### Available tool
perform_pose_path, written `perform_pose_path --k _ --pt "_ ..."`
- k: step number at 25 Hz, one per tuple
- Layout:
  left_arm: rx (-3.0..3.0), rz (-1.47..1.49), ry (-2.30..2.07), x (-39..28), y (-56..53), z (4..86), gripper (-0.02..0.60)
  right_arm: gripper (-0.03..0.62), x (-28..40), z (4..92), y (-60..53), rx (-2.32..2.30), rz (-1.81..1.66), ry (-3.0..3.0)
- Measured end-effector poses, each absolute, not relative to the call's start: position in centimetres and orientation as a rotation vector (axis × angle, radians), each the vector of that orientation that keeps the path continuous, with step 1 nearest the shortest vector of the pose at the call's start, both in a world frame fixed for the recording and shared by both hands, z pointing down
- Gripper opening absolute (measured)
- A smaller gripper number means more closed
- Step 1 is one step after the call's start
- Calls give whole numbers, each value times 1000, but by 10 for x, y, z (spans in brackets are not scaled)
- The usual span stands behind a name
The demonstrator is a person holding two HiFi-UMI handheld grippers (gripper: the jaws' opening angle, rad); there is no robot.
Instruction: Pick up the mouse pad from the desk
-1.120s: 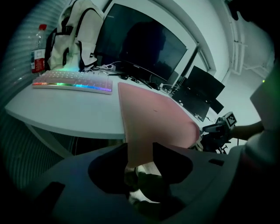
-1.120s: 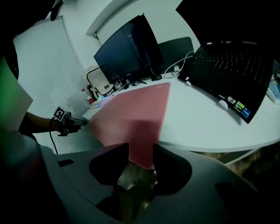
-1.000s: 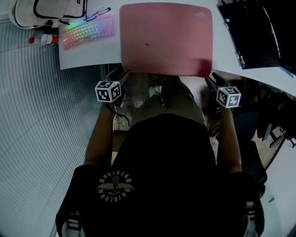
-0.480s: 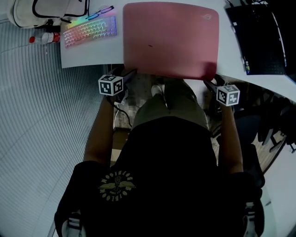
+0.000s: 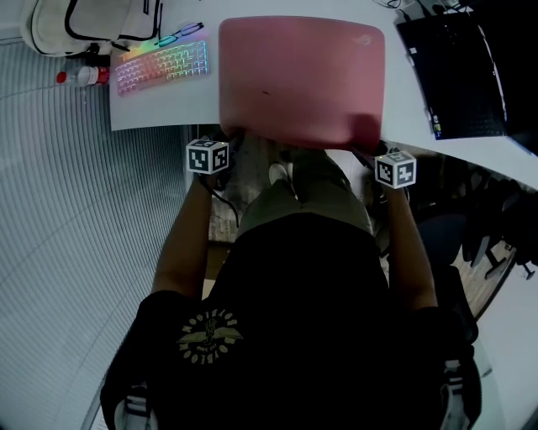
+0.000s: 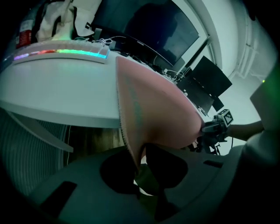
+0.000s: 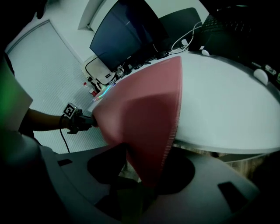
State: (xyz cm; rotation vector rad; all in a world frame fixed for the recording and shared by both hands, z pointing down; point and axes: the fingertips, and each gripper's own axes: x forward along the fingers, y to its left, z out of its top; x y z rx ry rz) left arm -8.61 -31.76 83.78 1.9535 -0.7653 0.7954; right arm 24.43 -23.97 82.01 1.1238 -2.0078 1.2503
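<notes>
A pink mouse pad (image 5: pixel 303 80) lies on the white desk (image 5: pixel 160 105), and its near edge hangs over the desk's front. My left gripper (image 5: pixel 229 136) is at the pad's near left corner. In the left gripper view that corner (image 6: pixel 148 113) runs down between the closing jaws of the left gripper (image 6: pixel 138 168), which pinch it. My right gripper (image 5: pixel 366 151) is at the near right corner. In the right gripper view the pad (image 7: pixel 144 118) hangs between the jaws of the right gripper (image 7: pixel 146 181), which are closing but still stand wide apart.
A backlit keyboard (image 5: pixel 161 65), glasses (image 5: pixel 178 34), a bottle (image 5: pixel 84 76) and a white bag (image 5: pixel 76 21) sit at the desk's left end. A black laptop (image 5: pixel 454 71) lies to the right. A monitor (image 6: pixel 170 39) stands behind. The person's legs are under the desk's front edge.
Both grippers have moved forward and down onto the pad's near corners. The left jaws have closed on the left corner.
</notes>
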Motion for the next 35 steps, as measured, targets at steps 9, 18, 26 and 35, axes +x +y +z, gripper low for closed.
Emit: perform_pose_path --k 9,18,26,35 --pt "1986 783 -813 -89 -301 805 23 31 242 788 -232 1149 1334 -2079" --pt "2166 717 -842 -86 -306 739 21 17 234 731 -238 1228 1187 -2185" --pt "2313 574 -878 -84 -322 681 21 17 236 677 -256 1302 1101 -2297" --pt "2431 447 -895 -87 -351 615 22 21 241 613 -281 1396 1029 -2475"
